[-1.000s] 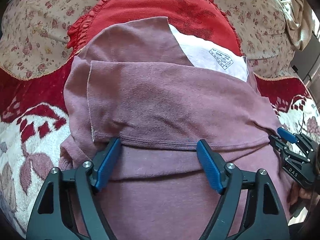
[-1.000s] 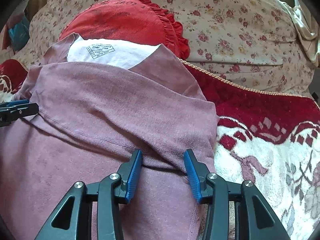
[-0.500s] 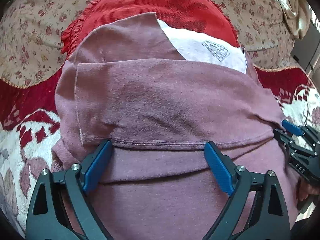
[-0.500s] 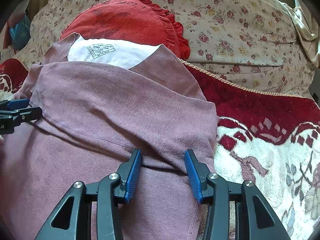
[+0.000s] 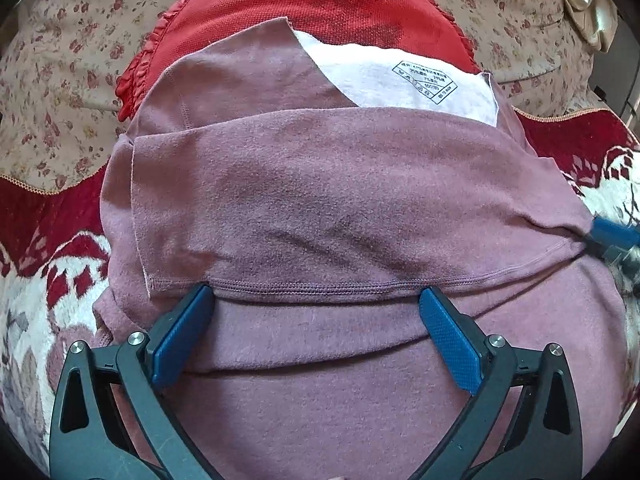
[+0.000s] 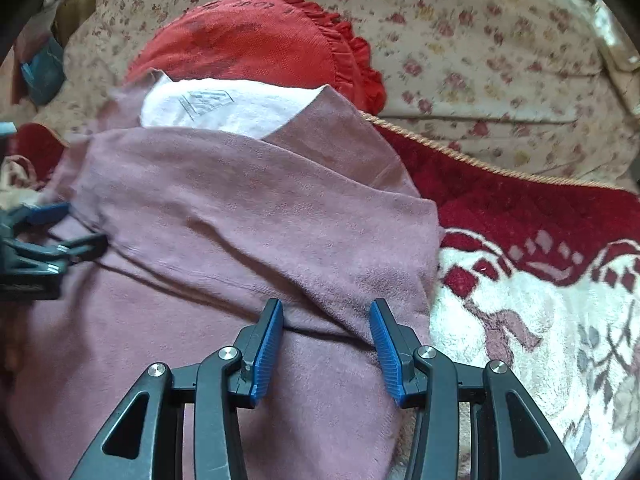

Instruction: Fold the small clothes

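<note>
Folding mauve garment (image 5: 320, 208) | left hand-held gripper (image 5: 316, 300) just opening, spread wide over hem | right hand-held gripper (image 6: 326, 320) half-spread, fold between pads, grip unclear

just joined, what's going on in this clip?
A person with a hand-held gripper in each hand is folding a mauve garment on a red and white blanket, with a red cushion behind it. One flap is already folded over, its stitched hem toward the cameras. The left hand-held gripper has just been opening and now stands wide at that hem, pads clear of the cloth. The right hand-held gripper sits partly open at the hem's other end, gripping nothing visible.
</note>
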Demonstrator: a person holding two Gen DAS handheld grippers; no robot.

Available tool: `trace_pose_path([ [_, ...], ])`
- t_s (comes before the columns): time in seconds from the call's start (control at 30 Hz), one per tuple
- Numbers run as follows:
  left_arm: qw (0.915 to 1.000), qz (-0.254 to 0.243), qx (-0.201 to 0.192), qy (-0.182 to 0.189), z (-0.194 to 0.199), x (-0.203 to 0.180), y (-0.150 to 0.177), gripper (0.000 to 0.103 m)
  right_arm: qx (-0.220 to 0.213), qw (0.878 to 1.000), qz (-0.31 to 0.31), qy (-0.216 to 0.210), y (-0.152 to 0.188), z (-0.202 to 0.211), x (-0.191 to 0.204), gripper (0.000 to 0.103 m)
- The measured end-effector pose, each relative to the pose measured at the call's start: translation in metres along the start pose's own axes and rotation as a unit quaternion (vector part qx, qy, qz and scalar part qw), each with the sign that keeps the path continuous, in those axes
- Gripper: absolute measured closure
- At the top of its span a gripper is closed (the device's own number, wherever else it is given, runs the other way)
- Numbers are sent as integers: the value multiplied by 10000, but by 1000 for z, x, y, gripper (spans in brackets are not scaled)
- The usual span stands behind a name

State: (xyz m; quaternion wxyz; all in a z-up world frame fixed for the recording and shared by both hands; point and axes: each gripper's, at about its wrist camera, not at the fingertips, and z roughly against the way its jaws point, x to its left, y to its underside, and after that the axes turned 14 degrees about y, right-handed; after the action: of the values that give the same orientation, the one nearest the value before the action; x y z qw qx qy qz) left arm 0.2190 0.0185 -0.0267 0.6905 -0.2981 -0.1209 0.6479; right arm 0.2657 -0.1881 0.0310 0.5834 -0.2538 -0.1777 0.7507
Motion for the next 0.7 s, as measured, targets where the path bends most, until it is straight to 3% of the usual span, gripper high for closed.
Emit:
trace_pose_path([
  [0.07,10000,-10,4,-21,1,0,0,0,-324,9985,-447,9,-4,14,-22,60],
  [0.13,10000,-43,14,-69,2,0,1,0,-573,9936,-924,294,-7,24,-46,60],
  [0.23,10000,-47,35,-72,2,1,0,0,-532,9868,-1510,246,-6,24,-65,60],
  [0.4,10000,-36,27,-64,0,-2,-3,0,-146,9960,-743,-463,-10,7,-17,77],
  [0.43,10000,-33,22,-57,0,-2,-3,0,15,9969,-659,-422,-9,0,-10,83],
  [0.53,10000,-20,9,-49,0,-1,-3,0,671,9959,-591,-93,0,-31,3,87],
  [0.7,10000,-10,-8,-51,2,-1,-2,0,605,9965,-567,52,0,-31,11,87],
])
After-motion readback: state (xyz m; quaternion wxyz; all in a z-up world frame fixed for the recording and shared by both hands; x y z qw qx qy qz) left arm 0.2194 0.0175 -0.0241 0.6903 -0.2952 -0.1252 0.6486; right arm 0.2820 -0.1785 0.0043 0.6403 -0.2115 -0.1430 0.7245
